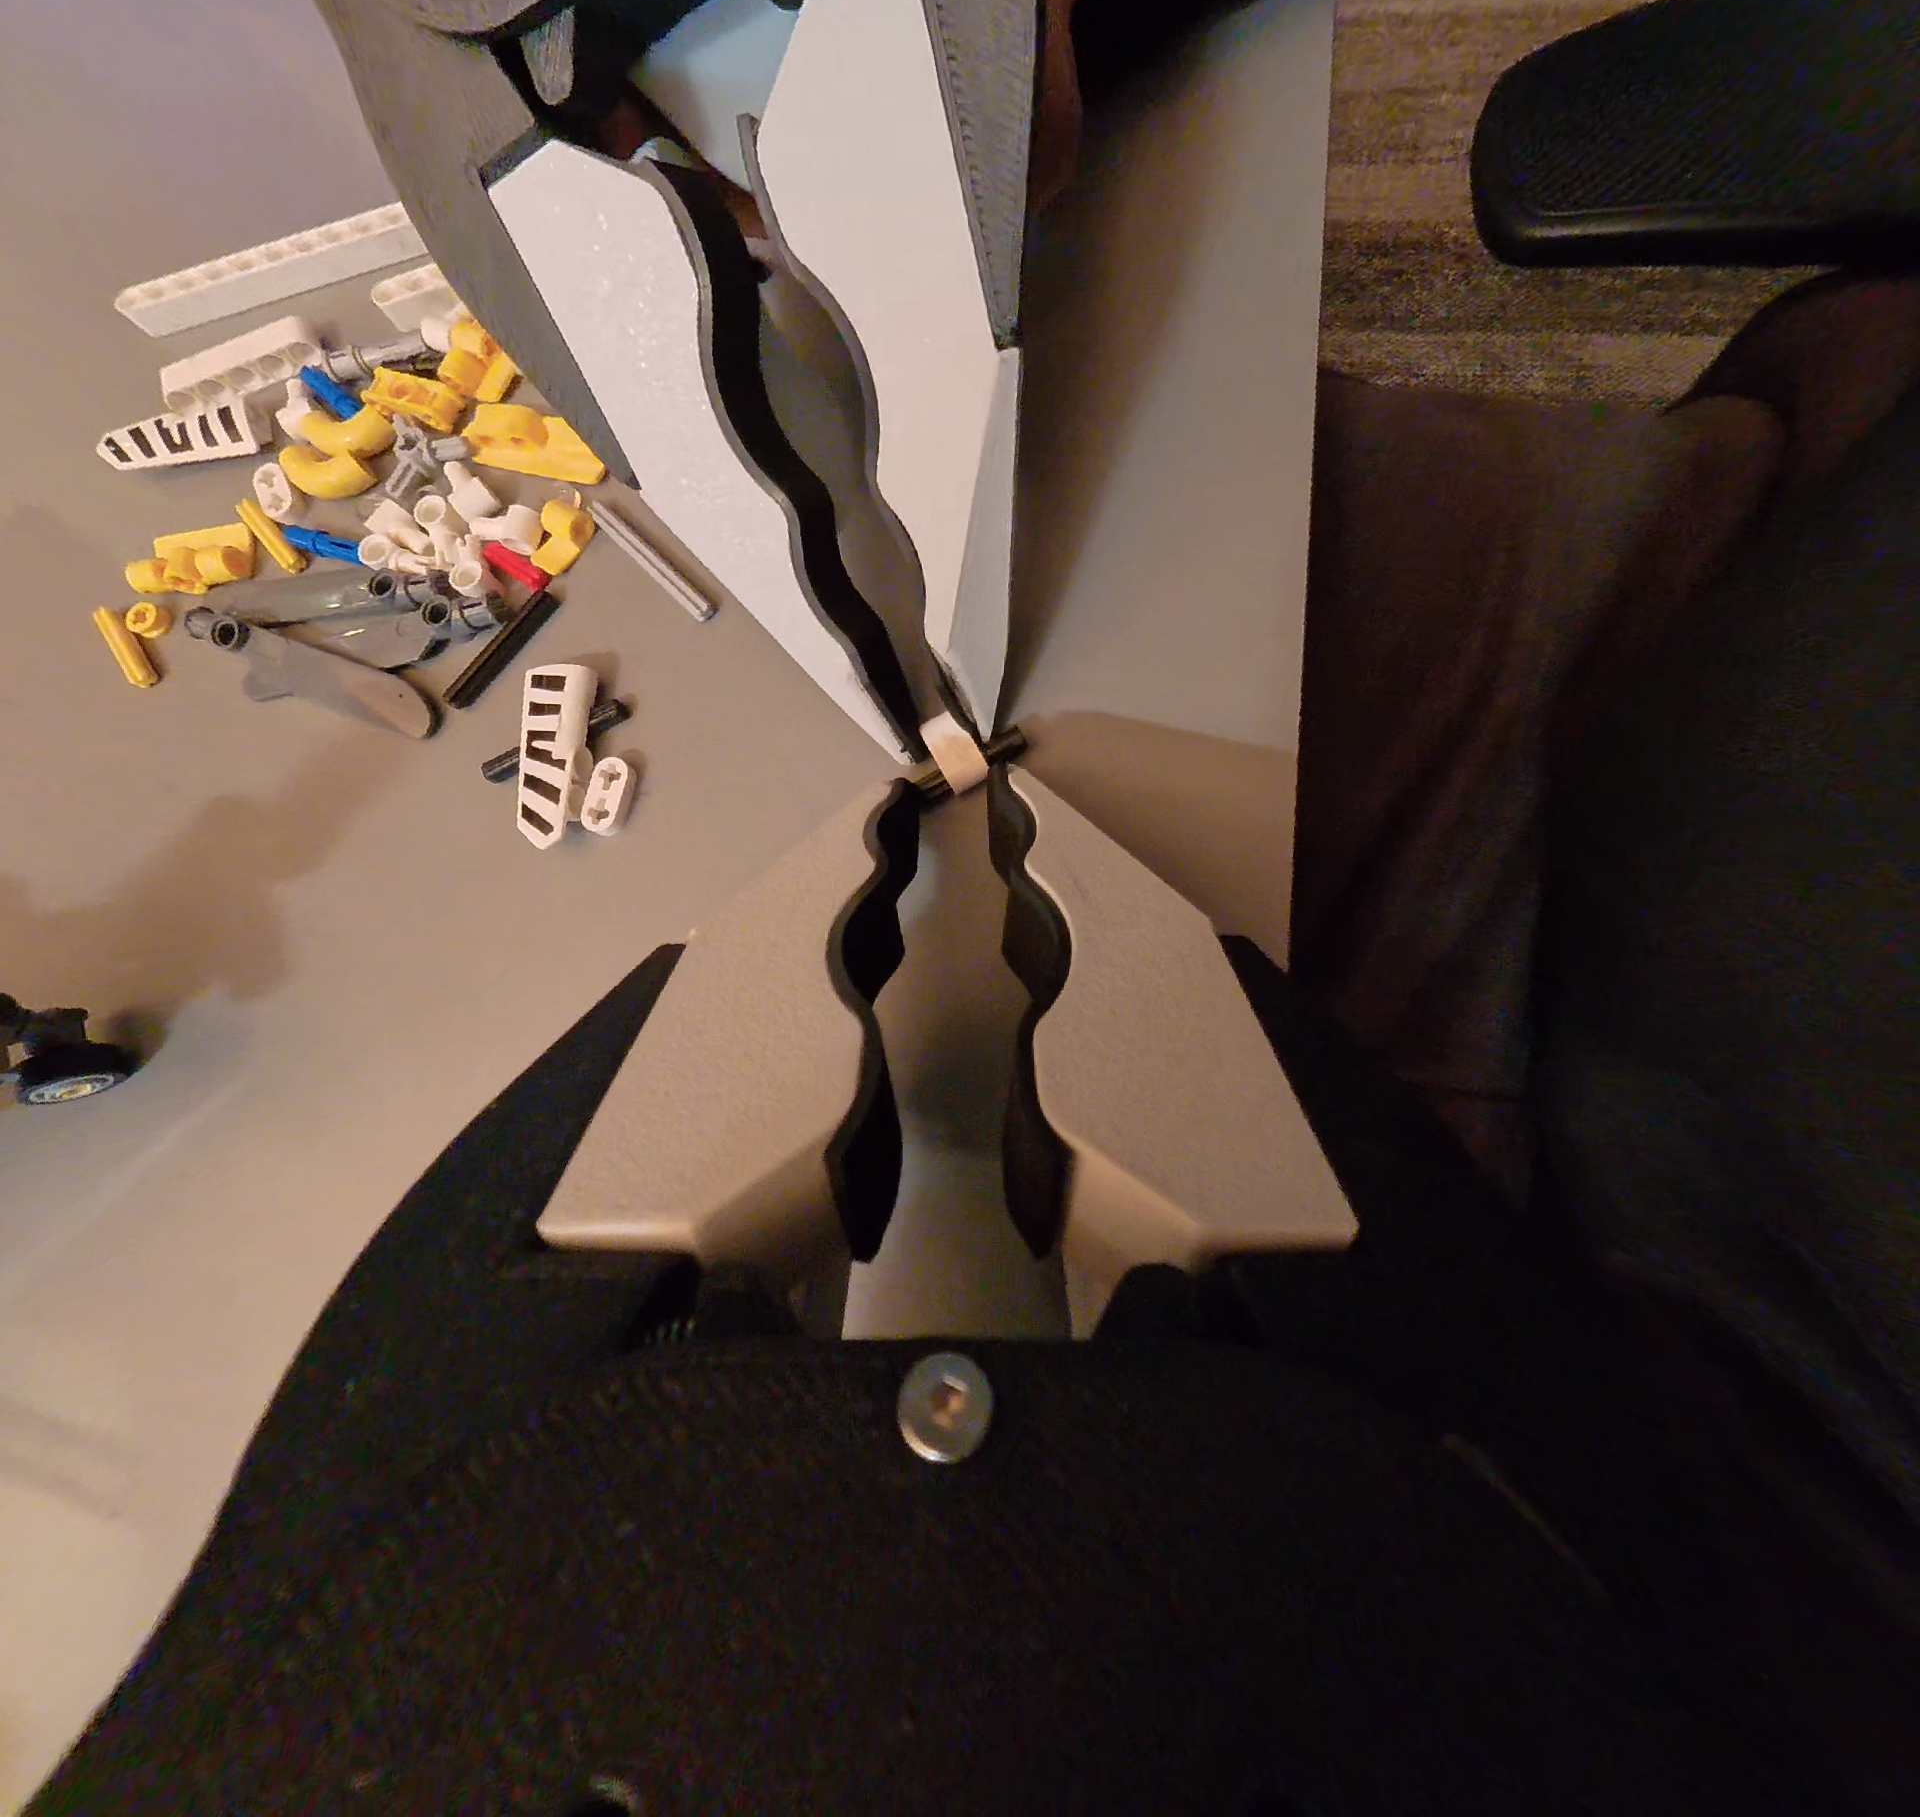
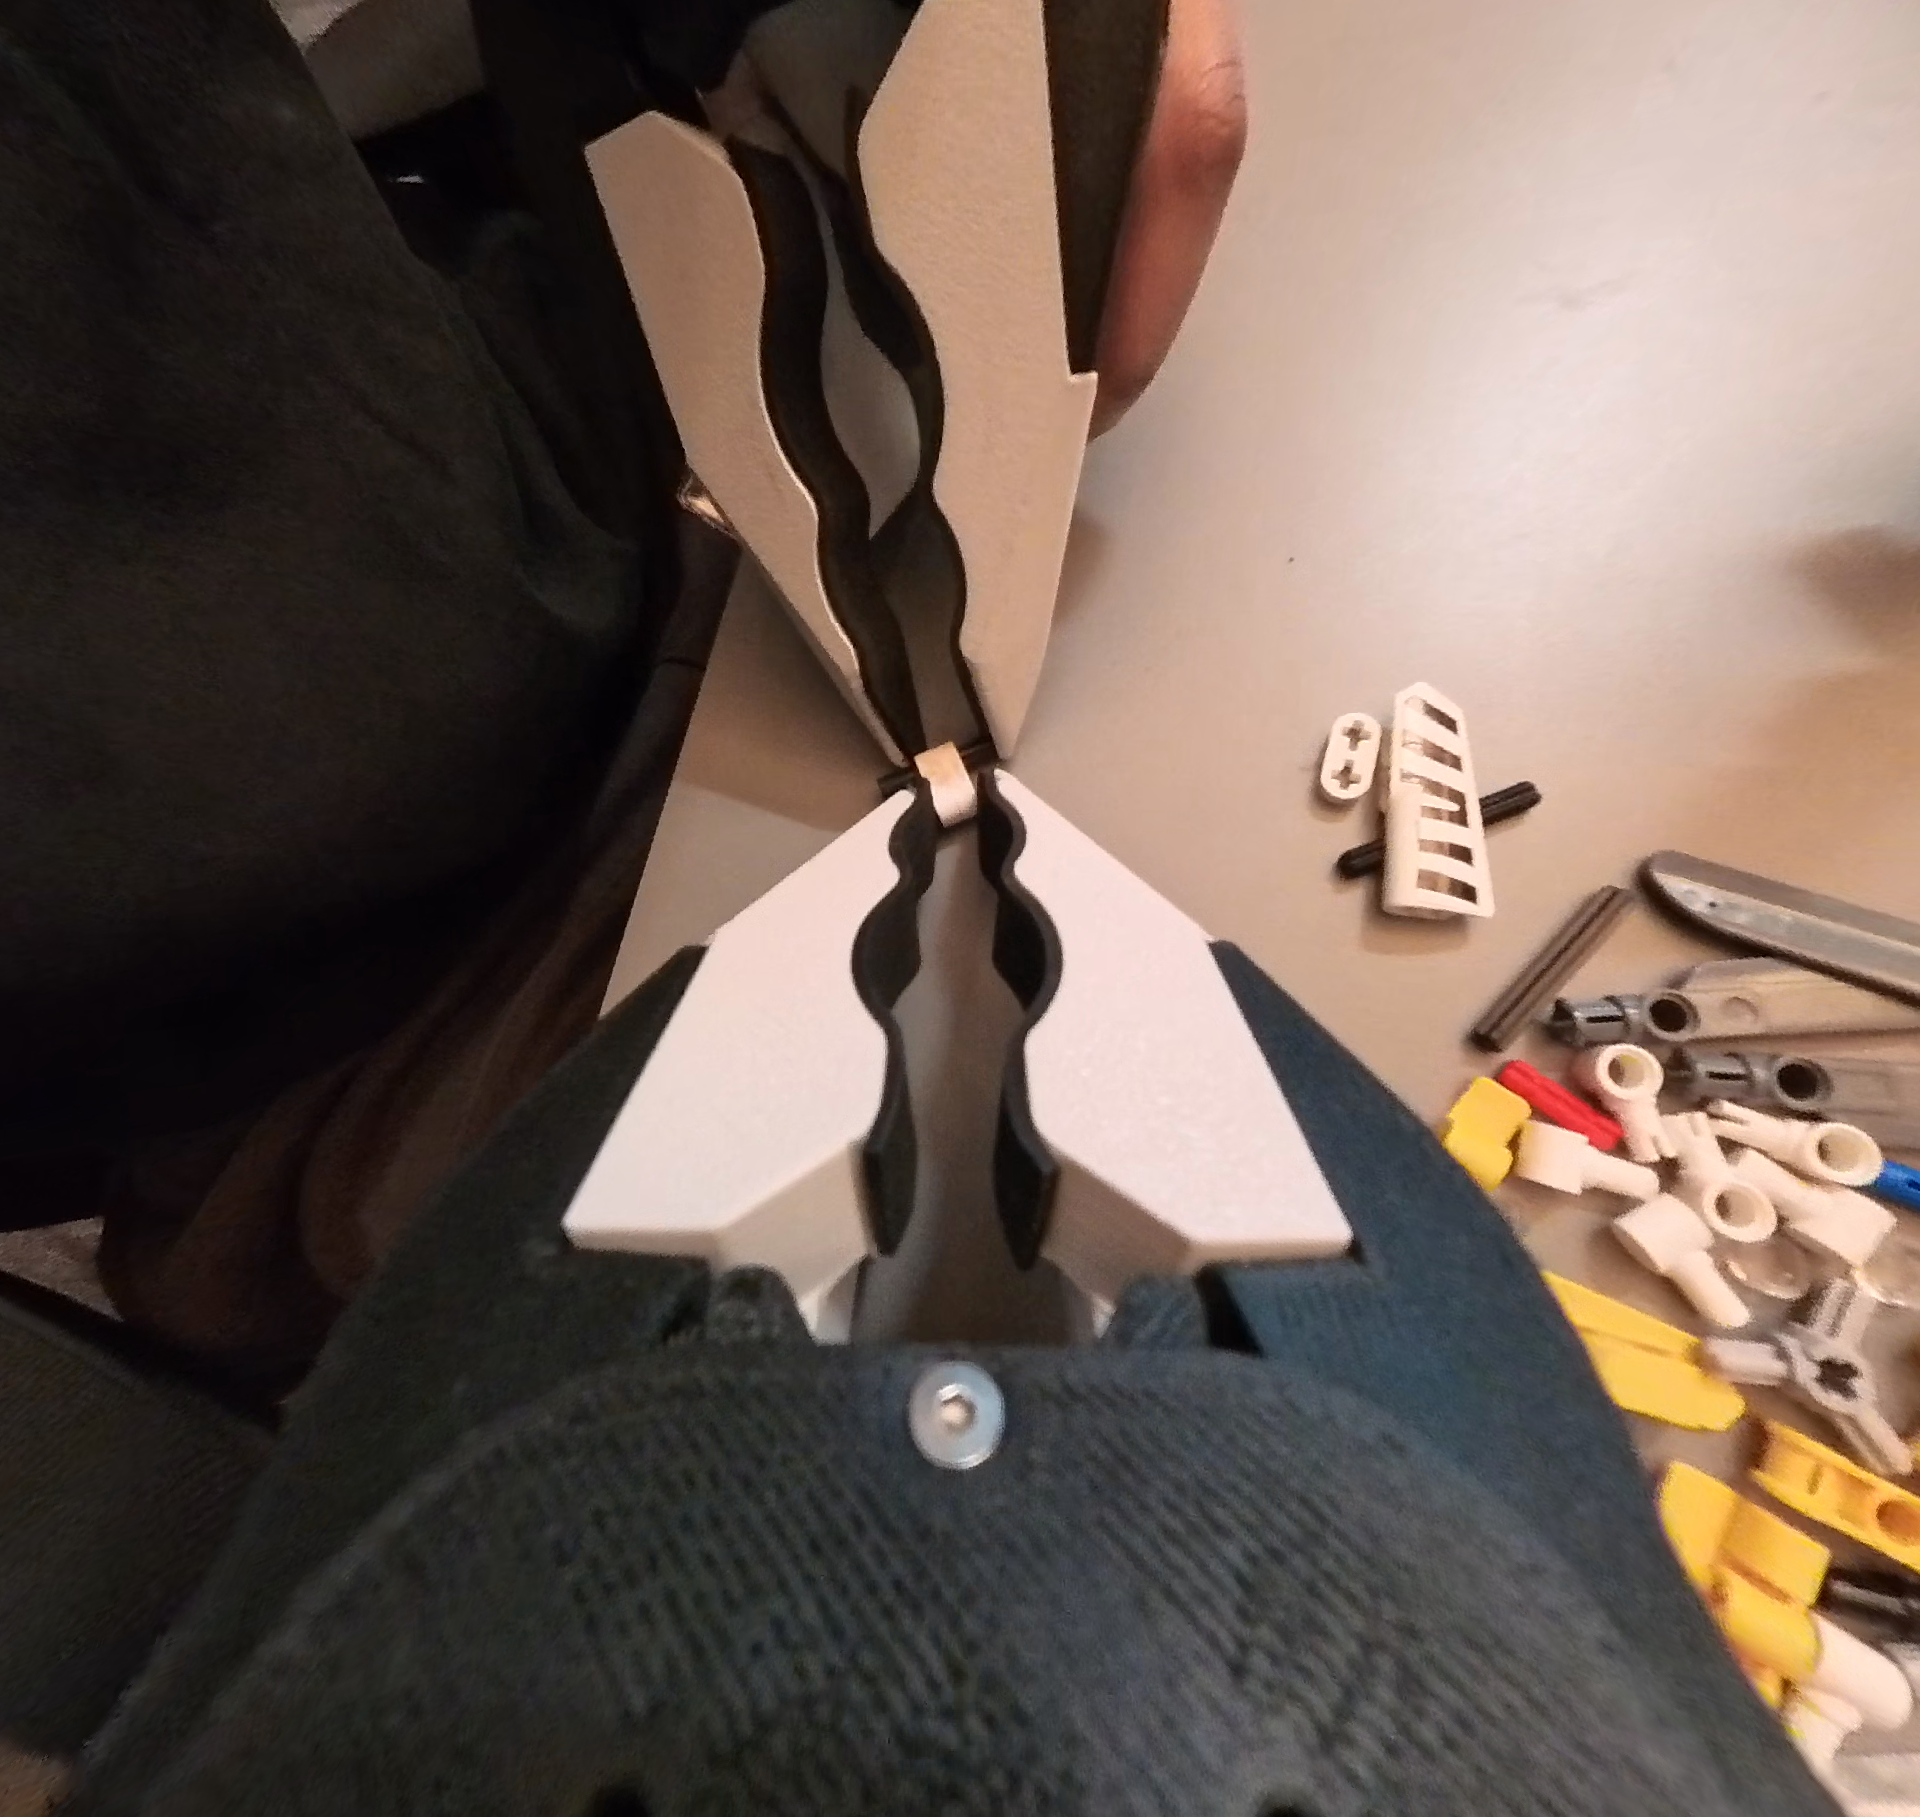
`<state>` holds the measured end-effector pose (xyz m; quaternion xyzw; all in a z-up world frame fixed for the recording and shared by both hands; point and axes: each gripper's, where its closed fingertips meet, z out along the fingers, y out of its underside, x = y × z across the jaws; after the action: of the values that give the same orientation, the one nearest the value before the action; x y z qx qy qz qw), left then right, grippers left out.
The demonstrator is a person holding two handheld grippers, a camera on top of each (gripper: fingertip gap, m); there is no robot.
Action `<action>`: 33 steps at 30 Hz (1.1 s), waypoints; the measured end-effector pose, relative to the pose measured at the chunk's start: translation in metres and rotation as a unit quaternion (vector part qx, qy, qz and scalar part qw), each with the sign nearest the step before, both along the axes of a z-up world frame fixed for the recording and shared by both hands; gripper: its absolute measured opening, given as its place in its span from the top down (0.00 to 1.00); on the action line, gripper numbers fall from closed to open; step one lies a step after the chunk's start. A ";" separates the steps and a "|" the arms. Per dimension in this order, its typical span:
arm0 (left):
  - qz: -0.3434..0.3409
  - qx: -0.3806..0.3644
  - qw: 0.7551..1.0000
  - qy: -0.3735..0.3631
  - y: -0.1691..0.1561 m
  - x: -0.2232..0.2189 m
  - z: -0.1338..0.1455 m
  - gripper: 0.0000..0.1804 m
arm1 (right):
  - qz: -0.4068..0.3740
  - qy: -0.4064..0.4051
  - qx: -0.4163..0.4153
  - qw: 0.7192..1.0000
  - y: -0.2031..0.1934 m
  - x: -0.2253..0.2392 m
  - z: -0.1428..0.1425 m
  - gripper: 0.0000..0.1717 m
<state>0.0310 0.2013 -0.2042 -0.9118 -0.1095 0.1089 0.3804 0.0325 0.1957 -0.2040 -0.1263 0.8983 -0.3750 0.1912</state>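
My two grippers meet tip to tip above the table's near edge (image 1: 1304, 541). Between them is a small white connector piece (image 1: 956, 759) threaded on a short black axle (image 1: 1013, 746). My right gripper (image 2: 951, 809) is shut on the white piece (image 2: 948, 791); in the left wrist view it comes down from the top (image 1: 940, 718). My left gripper (image 1: 948, 788) is shut on the black axle (image 2: 891, 780), which lies across its fingertips with the white piece between them; in the right wrist view it comes from above (image 2: 935, 744).
A pile of yellow, white, grey, blue and red building parts (image 1: 395, 479) lies on the grey table, also in the right wrist view (image 2: 1714, 1175). A white striped panel on a black axle (image 1: 551, 759) lies nearer. A small wheeled model (image 1: 62, 1061) sits at the left. A chair armrest (image 1: 1704, 105) is off the table. Both grippers' tips are close together, under 4 cm apart. Left tips and right tips are each some 15 centimetres from the small wheeled model (image 1: 62, 1061).
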 end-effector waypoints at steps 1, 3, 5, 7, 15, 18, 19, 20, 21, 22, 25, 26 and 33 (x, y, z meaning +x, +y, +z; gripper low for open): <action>0.000 0.000 1.000 0.001 0.000 0.000 0.000 0.94 | -0.002 -0.002 0.001 1.000 0.000 0.000 0.000 0.96; 0.000 0.000 1.000 0.001 0.000 0.000 0.000 0.94 | -0.005 -0.005 0.002 1.000 0.000 0.000 0.000 0.96; 0.000 0.002 1.000 -0.005 0.000 0.000 0.000 0.95 | -0.007 -0.006 0.002 1.000 0.000 0.000 0.000 0.96; 0.001 0.004 1.000 -0.013 0.000 0.000 0.000 0.95 | -0.008 -0.013 0.005 1.000 0.000 0.000 0.000 0.96; 0.002 0.003 1.000 -0.009 0.001 -0.001 0.000 0.94 | -0.055 -0.028 0.010 0.998 0.002 -0.001 0.001 0.96; 0.005 -0.003 0.999 0.046 0.001 -0.002 0.003 0.98 | -0.096 -0.002 -0.006 0.995 0.002 -0.006 0.003 0.96; 0.008 -0.007 0.998 0.064 0.001 -0.003 0.004 0.98 | -0.109 0.010 -0.010 0.994 0.002 -0.007 0.004 0.96; 0.011 -0.009 0.997 0.074 0.001 -0.002 0.004 0.98 | -0.122 0.024 -0.013 0.992 0.002 -0.008 0.004 0.96; 0.016 -0.007 0.997 0.075 0.002 -0.001 0.005 0.97 | -0.134 0.038 -0.017 0.990 0.003 -0.009 0.004 0.96; 0.025 -0.001 0.997 0.067 0.002 -0.001 0.006 0.97 | -0.153 0.055 -0.023 0.986 0.003 -0.011 0.004 0.96; 0.087 0.034 0.995 0.015 0.002 -0.005 0.012 0.97 | -0.217 0.097 -0.054 0.970 0.001 -0.018 0.013 0.96; 0.114 0.052 0.992 -0.010 0.000 -0.007 0.014 0.97 | -0.240 0.116 -0.071 0.961 0.000 -0.021 0.019 0.96; 0.215 0.257 0.928 -0.161 -0.001 -0.019 0.043 0.87 | -0.372 0.293 -0.206 0.856 0.000 -0.035 0.070 0.96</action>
<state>0.0118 0.1999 -0.1617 -0.7426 -0.3871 0.0081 0.5465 -0.0021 0.1955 -0.1344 0.0765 0.7948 -0.5404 -0.2655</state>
